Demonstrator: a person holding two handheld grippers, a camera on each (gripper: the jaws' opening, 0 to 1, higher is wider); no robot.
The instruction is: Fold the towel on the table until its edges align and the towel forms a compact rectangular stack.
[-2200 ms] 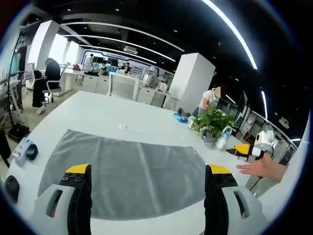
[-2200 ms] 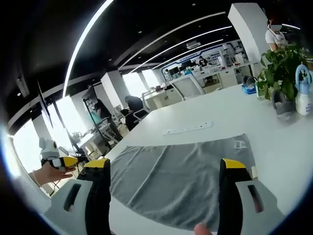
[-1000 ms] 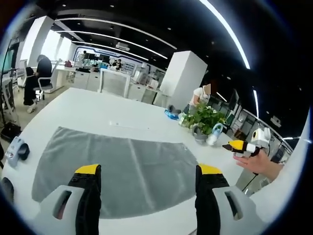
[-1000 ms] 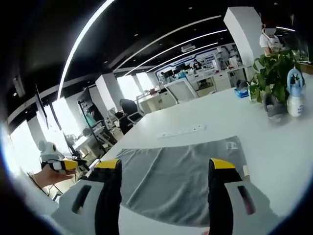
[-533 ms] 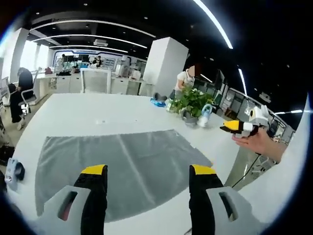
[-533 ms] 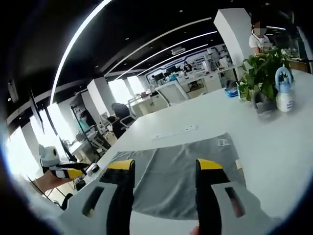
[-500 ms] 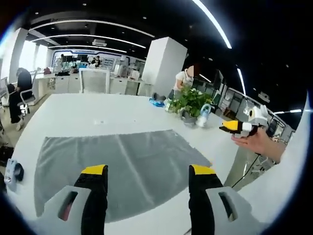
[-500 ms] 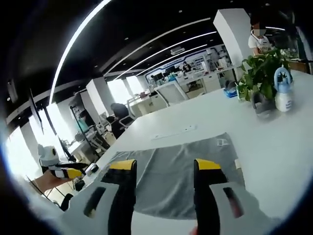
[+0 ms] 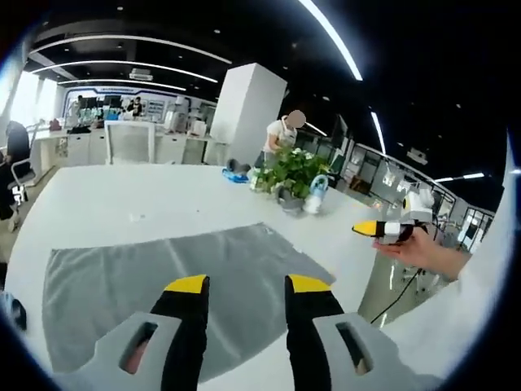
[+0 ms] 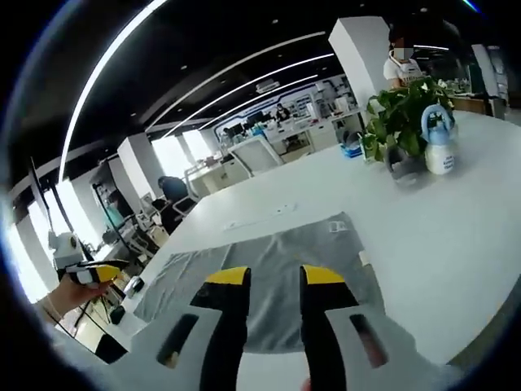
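A grey towel (image 9: 114, 277) lies spread flat on the white table (image 9: 171, 195), unfolded. In the left gripper view my left gripper (image 9: 247, 287) hovers above the towel's near edge, its yellow-tipped jaws a narrow gap apart with nothing between them. My right gripper (image 9: 389, 231) hangs off the table's right end, held in a hand. In the right gripper view the towel (image 10: 277, 244) shows a small label (image 10: 336, 226) at its far right corner. My right gripper (image 10: 275, 277) hovers over its near edge, jaws close together but apart and empty. My left gripper (image 10: 91, 273) is at the far left.
A potted plant (image 9: 289, 171) and a spray bottle (image 9: 314, 195) stand at the table's far right, seen also as plant (image 10: 403, 114) and bottle (image 10: 440, 151). A white power strip (image 10: 260, 216) lies beyond the towel. A person (image 9: 283, 137) stands by the pillar.
The jaws of both grippers have drawn much closer together. Both views have swung and tilted with the hands. The towel has stayed flat in place.
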